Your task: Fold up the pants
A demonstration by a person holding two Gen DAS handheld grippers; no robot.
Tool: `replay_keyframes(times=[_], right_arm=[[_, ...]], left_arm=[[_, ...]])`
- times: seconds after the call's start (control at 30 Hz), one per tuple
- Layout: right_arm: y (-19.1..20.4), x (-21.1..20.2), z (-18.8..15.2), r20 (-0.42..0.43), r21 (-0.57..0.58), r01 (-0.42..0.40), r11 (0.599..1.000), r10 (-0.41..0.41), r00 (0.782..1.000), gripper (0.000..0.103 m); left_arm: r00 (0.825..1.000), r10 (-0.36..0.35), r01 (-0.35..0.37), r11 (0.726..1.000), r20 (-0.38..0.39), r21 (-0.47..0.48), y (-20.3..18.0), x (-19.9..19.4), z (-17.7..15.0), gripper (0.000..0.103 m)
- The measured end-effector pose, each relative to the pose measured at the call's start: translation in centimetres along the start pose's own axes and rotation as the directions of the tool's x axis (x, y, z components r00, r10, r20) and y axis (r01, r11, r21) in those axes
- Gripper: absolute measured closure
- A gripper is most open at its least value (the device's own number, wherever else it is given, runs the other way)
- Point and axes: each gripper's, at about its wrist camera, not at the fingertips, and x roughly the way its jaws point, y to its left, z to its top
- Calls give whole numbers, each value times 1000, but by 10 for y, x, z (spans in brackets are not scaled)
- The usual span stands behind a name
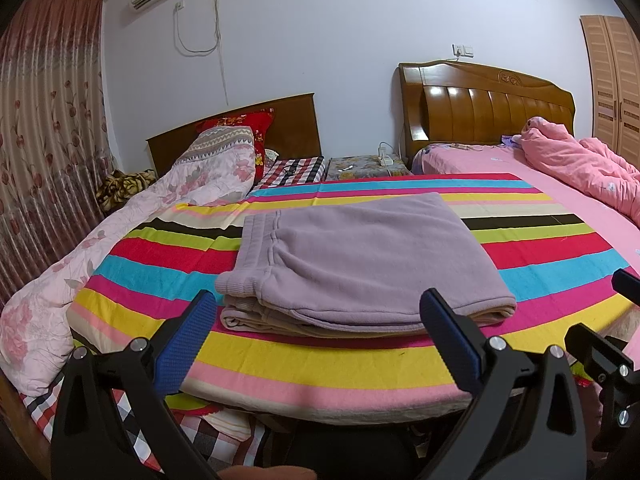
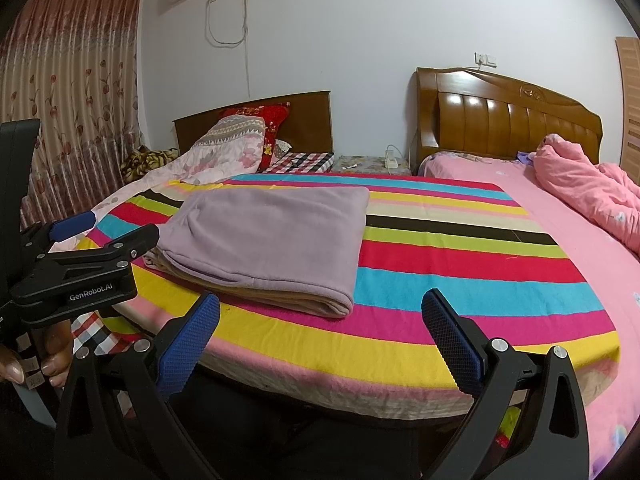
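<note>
Pants folded, both tongs free

The pants (image 1: 360,264) lie in a compact folded stack on the striped blanket (image 1: 320,368) on the bed; left tongs (image 1: 316,320) and right tongs (image 2: 320,320) gape wide, holding nothing; folding looks finished, little remains.

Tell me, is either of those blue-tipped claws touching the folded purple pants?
Apart. In the left wrist view the left gripper is open, striped blanket showing before the pants. The right gripper also hangs clear.
</note>
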Motion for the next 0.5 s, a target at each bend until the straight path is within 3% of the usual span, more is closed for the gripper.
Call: replay_keyframes(times=[0.43,0.5], right_arm=[[-3,6,-5,-14,-5,-10,1000,10,1000,5],[-4,6,-4,-15,-4,-10,1000,10,1000,5]], left_arm=[[999,-31,32,999,11,-14,-1,-3,-4,1],[999,-4,4,1000,33,-10,-3,-5,-6,1]])
